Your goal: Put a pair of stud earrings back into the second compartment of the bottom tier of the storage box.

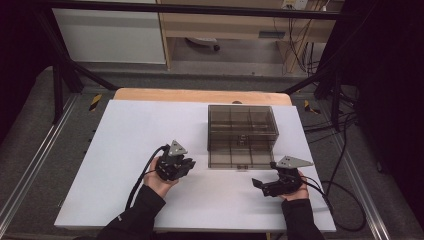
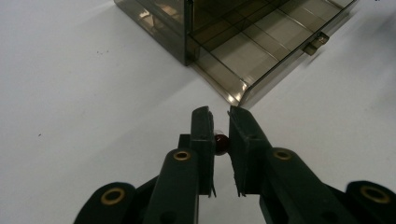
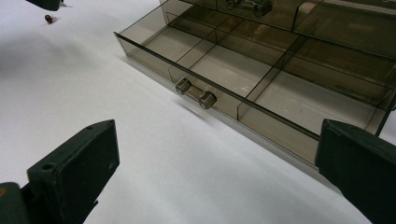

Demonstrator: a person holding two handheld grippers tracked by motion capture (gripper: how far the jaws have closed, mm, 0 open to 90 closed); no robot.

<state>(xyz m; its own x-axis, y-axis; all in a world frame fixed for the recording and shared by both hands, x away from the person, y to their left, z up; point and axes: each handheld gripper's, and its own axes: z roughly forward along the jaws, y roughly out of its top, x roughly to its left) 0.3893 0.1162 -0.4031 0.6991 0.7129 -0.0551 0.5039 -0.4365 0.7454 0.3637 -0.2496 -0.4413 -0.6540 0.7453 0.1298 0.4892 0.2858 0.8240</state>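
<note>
High view: left gripper point(image 1: 186, 165) sits just left of the smoky transparent plastic drawer box point(image 1: 242, 135).

Left gripper view: its fingers point(image 2: 203, 140) clamp a small dark red bead point(image 2: 221, 143); keep the squeeze steady, carry it over the open drawer compartment ahead.

Right gripper view: right gripper point(image 3: 219, 163) fingers wide apart, holding nothing, before the drawer's handle point(image 3: 195, 93).

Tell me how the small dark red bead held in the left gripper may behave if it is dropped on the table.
The bead looks round and glossy, so it would probably roll on the smooth white table. It seems tiny against the left gripper, so likely light and easy to lose.
</note>
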